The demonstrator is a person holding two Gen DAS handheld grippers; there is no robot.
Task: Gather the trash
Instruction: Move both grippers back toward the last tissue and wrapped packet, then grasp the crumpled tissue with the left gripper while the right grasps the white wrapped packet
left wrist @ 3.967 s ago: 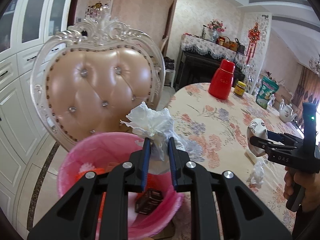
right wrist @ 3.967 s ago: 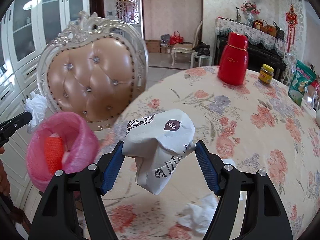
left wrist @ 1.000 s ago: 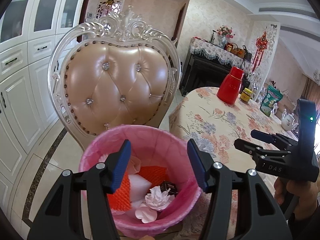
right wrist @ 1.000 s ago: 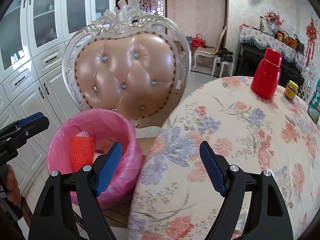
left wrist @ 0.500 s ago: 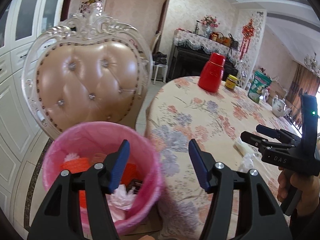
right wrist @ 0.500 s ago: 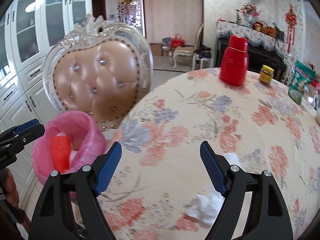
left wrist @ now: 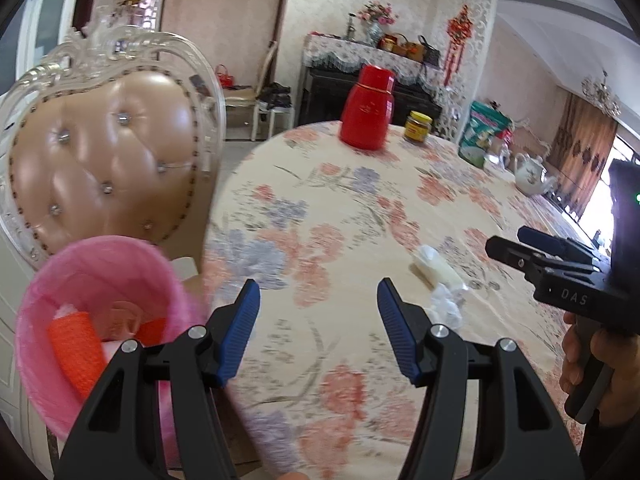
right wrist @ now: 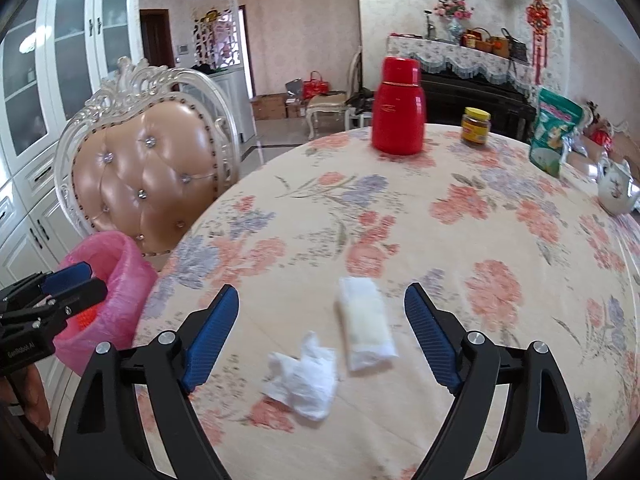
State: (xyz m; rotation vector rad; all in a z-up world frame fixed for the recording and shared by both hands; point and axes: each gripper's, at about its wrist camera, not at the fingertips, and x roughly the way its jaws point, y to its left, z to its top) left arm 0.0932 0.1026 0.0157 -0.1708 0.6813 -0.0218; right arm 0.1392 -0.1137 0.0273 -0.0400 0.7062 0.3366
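Right tool (right wrist: 322, 332) opening, empty, over packet (right wrist: 365, 322) at lower centre (long axis up-frame); tissue (right wrist: 304, 376) lower left. Left tool (left wrist: 318, 328) released, farther.

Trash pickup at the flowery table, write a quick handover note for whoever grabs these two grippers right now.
Left gripper: open, empty, over the table edge beside the pink bin.
Right gripper: jaws opening, nothing gripped, aimed at the two scraps that remain.
Trash on the tablecloth: a crumpled white tissue and a clear plastic wrapper, side by side near the table edge.
Done: the bin already holds some trash, including an orange piece.
Left: pick up the tissue and the wrapper and drop both in the bin. The red flask, jar and teapot do not look like trash.
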